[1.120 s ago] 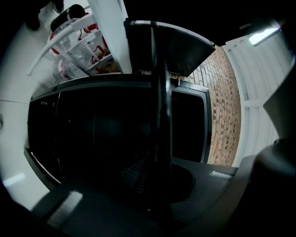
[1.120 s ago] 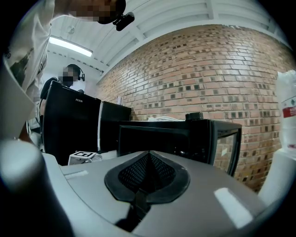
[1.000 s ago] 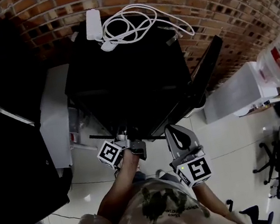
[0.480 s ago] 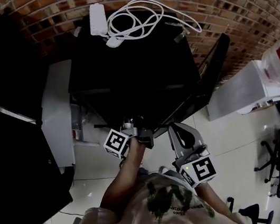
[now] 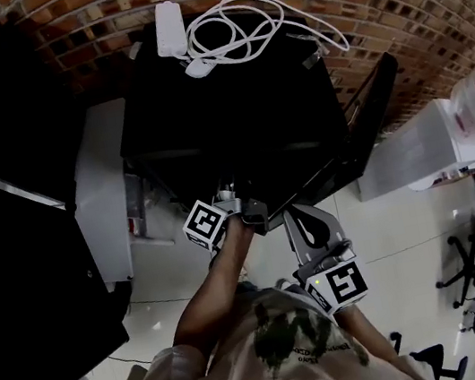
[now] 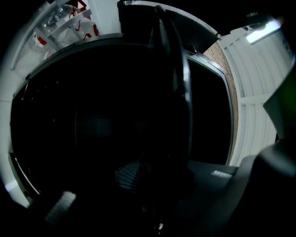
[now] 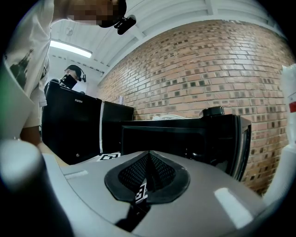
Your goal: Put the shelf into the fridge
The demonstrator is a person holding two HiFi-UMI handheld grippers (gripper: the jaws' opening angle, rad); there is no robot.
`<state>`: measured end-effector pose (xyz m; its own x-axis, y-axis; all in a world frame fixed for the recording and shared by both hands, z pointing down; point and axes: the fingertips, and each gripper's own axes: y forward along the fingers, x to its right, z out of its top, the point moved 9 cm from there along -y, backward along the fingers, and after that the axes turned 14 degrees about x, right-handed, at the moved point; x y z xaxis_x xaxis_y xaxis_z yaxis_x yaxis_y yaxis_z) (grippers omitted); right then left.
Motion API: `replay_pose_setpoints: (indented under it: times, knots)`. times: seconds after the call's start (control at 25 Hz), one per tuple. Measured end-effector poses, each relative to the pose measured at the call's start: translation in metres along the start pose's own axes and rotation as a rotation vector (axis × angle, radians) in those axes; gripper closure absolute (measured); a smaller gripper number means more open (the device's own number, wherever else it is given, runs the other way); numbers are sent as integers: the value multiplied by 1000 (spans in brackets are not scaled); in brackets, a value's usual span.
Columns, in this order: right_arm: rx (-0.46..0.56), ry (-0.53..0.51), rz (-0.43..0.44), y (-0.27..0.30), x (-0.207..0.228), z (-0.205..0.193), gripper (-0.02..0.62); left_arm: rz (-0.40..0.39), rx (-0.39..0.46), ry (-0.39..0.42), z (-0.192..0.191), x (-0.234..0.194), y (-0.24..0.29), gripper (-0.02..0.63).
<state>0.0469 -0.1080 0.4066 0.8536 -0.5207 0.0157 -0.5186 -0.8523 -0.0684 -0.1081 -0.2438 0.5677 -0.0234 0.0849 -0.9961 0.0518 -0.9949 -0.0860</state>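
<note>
Head view: my left gripper (image 5: 254, 216) is nearer, at the fridge's (image 5: 221, 96) dark opening mid-frame, its jaws unreadable; right gripper (image 5: 295, 218), closed and empty, sits just lower right.

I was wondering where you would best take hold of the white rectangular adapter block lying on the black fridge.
Grip the white rectangular adapter block across its narrow sides, probably from above. It lies flat on top of the black fridge, with its loose white cable coiled to its right.

The open fridge (image 6: 101, 120) interior lies in darkness.
</note>
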Motion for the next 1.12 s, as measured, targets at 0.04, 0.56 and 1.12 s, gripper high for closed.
replay_pose_setpoints:
  times: [0.04, 0.56, 1.12]
  knots:
    - [2, 1, 1, 1, 0, 0, 595, -1, -1, 1, -1, 0, 3, 564]
    - [-8, -34, -6, 9, 4, 0, 595, -40, -28, 49, 2, 0, 36, 529]
    - [16, -43, -27, 33, 11, -5, 595, -70, -46, 61, 3, -5, 70, 506]
